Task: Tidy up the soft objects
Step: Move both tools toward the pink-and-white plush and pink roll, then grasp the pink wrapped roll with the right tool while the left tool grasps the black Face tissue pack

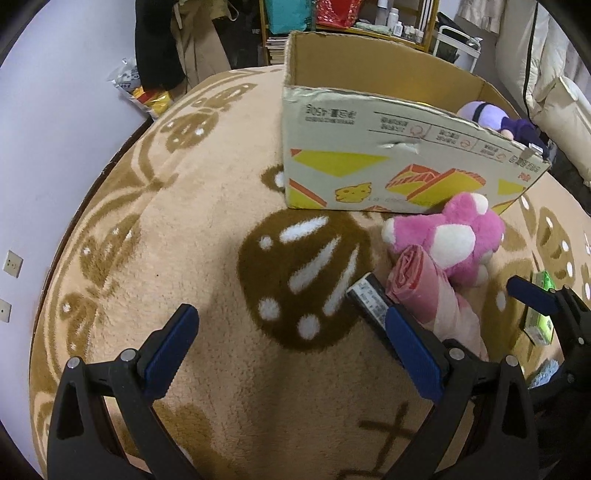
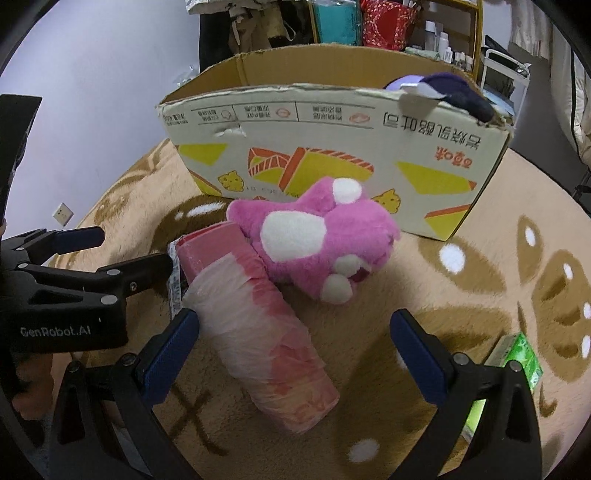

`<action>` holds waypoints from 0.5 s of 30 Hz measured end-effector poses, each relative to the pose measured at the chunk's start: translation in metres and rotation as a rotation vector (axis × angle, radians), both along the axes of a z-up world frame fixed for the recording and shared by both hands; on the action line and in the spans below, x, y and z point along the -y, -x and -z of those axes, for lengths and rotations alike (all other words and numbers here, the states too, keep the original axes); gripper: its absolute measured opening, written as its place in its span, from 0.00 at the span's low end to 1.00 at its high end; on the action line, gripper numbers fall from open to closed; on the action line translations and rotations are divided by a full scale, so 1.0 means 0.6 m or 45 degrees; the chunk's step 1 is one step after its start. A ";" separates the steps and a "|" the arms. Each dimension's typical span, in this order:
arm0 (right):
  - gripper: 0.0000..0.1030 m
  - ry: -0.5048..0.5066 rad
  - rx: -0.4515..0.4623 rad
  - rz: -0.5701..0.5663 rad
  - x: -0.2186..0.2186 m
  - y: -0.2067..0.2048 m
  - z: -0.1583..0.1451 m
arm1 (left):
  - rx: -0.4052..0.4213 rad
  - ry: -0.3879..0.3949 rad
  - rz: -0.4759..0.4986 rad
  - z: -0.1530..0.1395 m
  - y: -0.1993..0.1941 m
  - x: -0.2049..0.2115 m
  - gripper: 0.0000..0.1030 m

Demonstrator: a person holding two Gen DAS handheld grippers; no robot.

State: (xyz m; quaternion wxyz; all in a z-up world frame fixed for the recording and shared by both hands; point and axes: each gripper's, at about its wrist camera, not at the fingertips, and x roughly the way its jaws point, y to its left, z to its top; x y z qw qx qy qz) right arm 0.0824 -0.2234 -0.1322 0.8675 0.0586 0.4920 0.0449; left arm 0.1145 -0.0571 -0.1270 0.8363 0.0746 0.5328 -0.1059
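Pink plush is what we see first: a pink and white stuffed toy (image 2: pixel 317 240) lies on the tan patterned blanket (image 2: pixel 461 295), just in front of the printed cardboard box (image 2: pixel 332 147). Touching its near side is a roll of pink plastic bags (image 2: pixel 255 332), lying on its side and angled away from the box.

Our right gripper (image 2: pixel 295 354) is spread wide, its blue-padded fingers standing either side of the roll's near end and gripping nothing. Our left gripper (image 1: pixel 288 347) is likewise spread and holds nothing; it hangs over a dark brown patch of the blanket, its right finger just beside the roll and a dark flat object (image 1: pixel 369 299) that we cannot identify, since it is mostly hidden.

Inside the box, at its right end, a lilac and dark purple plush (image 2: pixel 447 90) shows above the rim. A green packet (image 2: pixel 517 354) lies on the blanket to the right, partly behind the right gripper's finger. Behind the box stand shelves (image 2: pixel 436 33) with bottles and bags.
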 end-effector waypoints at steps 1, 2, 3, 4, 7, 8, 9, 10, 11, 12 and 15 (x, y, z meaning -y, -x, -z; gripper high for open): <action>1.00 -0.002 -0.005 -0.007 -0.001 0.000 0.002 | -0.001 0.001 0.006 0.001 0.000 0.002 0.97; 1.00 0.000 -0.007 -0.013 -0.003 0.000 0.003 | -0.005 0.003 0.010 0.002 -0.001 0.003 0.97; 1.00 0.003 -0.012 -0.020 -0.006 -0.001 0.005 | -0.011 0.008 0.014 0.003 -0.001 0.004 0.97; 1.00 0.004 -0.017 -0.024 -0.009 -0.002 0.008 | -0.015 0.015 0.018 0.004 -0.001 0.005 0.97; 1.00 0.026 -0.048 -0.023 -0.012 -0.006 0.017 | -0.033 0.020 0.035 0.008 -0.001 0.011 0.97; 1.00 0.032 -0.062 -0.020 -0.012 -0.008 0.022 | -0.040 0.023 0.038 0.010 -0.001 0.012 0.97; 1.00 0.033 -0.077 -0.014 -0.012 -0.009 0.027 | -0.055 0.026 0.041 0.015 -0.003 0.013 0.97; 1.00 0.025 -0.086 -0.013 -0.011 -0.010 0.031 | -0.070 0.025 0.041 0.019 -0.003 0.014 0.97; 1.00 0.019 -0.099 -0.013 -0.011 -0.012 0.035 | -0.082 0.021 0.040 0.023 -0.005 0.015 0.97; 0.99 0.018 -0.108 -0.014 -0.011 -0.013 0.037 | -0.087 0.016 0.039 0.026 -0.006 0.015 0.97; 0.93 0.012 -0.128 -0.028 -0.015 -0.017 0.044 | -0.107 0.019 0.041 0.031 -0.007 0.014 0.97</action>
